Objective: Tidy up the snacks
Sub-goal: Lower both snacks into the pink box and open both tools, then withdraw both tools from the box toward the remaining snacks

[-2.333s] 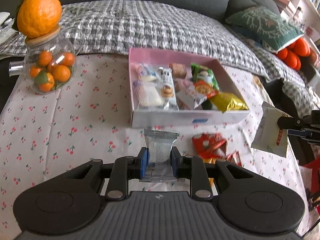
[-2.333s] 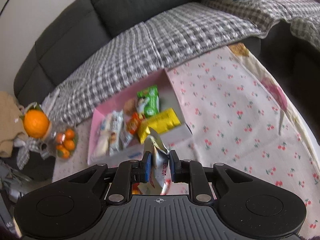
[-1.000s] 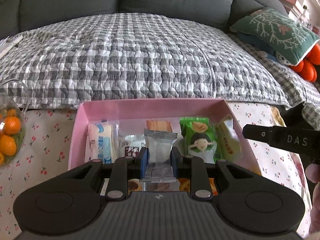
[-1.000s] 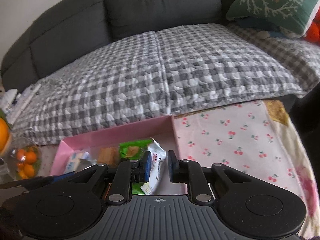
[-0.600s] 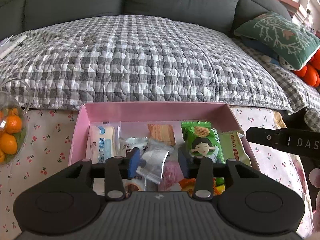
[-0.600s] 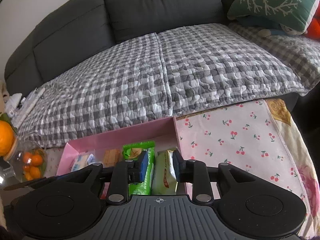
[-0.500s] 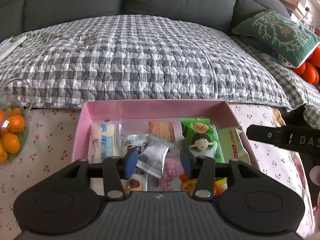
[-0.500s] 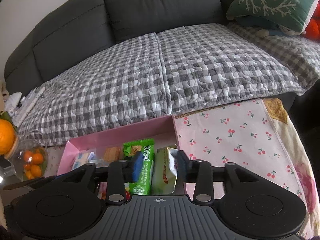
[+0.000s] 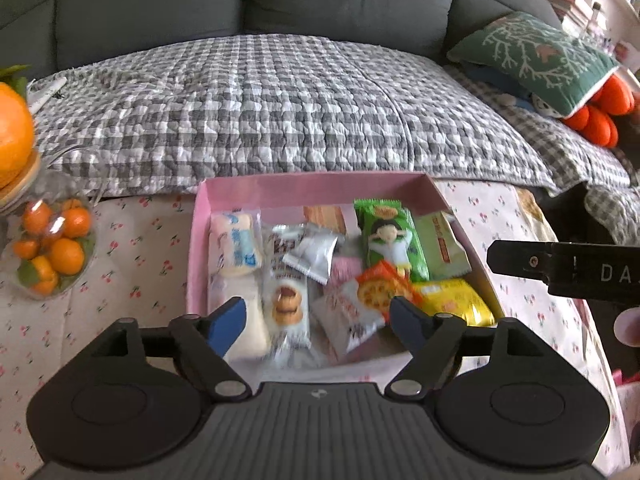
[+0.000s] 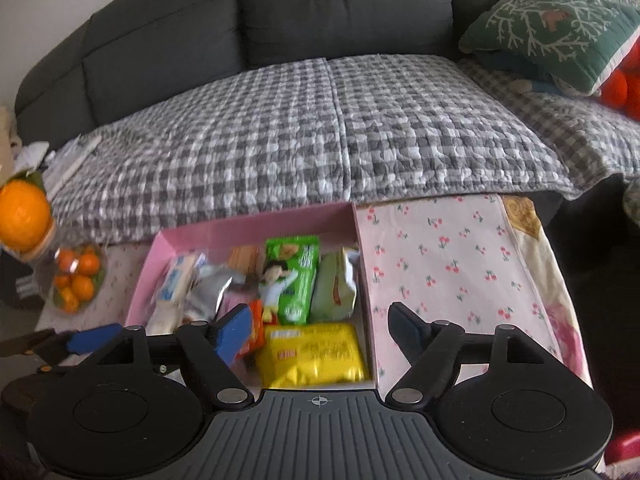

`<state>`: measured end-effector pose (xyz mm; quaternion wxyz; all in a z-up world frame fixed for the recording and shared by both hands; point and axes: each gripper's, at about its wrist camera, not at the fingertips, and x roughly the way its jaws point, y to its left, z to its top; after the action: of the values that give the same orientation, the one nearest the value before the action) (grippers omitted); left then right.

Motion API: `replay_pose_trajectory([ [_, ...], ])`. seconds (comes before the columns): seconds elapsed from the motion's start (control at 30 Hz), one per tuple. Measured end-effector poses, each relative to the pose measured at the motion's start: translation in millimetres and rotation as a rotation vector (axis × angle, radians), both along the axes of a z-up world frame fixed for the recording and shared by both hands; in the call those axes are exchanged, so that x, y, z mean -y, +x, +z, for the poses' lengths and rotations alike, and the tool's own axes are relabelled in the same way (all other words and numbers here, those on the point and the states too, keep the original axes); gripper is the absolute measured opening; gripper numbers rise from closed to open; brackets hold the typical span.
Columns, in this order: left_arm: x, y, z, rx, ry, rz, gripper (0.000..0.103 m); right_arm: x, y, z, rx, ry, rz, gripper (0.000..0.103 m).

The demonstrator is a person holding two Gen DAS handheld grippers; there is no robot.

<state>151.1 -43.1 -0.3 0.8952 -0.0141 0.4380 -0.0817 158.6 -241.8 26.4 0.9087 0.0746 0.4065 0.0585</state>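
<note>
A pink box point(image 9: 316, 188) point(image 10: 256, 230) on the cherry-print tablecloth holds several wrapped snacks. The silver packet point(image 9: 311, 253) point(image 10: 210, 294) lies loose in its middle. A pale green packet point(image 9: 439, 246) point(image 10: 335, 290) rests by the right wall, beside a bright green one point(image 9: 390, 238) point(image 10: 294, 276) and a yellow one point(image 9: 456, 304) point(image 10: 310, 354). My left gripper point(image 9: 318, 322) hangs above the box's near side, its jaws opening, nothing between them. My right gripper point(image 10: 322, 326) hovers over the box's right near corner, jaws opening too, and nothing is gripped. Its black arm point(image 9: 560, 266) shows at the right of the left wrist view.
A glass jar of small oranges point(image 9: 48, 248) point(image 10: 76, 278) with a big orange point(image 9: 12, 136) point(image 10: 24, 214) on top stands left of the box. Behind the table is a grey sofa with a checked quilt point(image 9: 288, 108) and a green cushion point(image 9: 532, 56). Bare tablecloth point(image 10: 448, 264) lies right of the box.
Both grippers let go: the silver packet dropped from the left one into the box, the pale green packet from the right one by the right wall. Both pulled back and up, jaws widening.
</note>
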Motion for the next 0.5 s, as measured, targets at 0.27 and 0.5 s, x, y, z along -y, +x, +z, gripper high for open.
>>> replay_pose_trajectory([
  [0.27,-10,-33,1,-0.023,0.037,-0.004,0.088,-9,-39,2,-0.026,-0.035,0.008,0.086],
  [0.5,-19,-59,4,-0.020,0.050,-0.008,0.095,-16,-68,1,-0.038,-0.051,0.018,0.089],
])
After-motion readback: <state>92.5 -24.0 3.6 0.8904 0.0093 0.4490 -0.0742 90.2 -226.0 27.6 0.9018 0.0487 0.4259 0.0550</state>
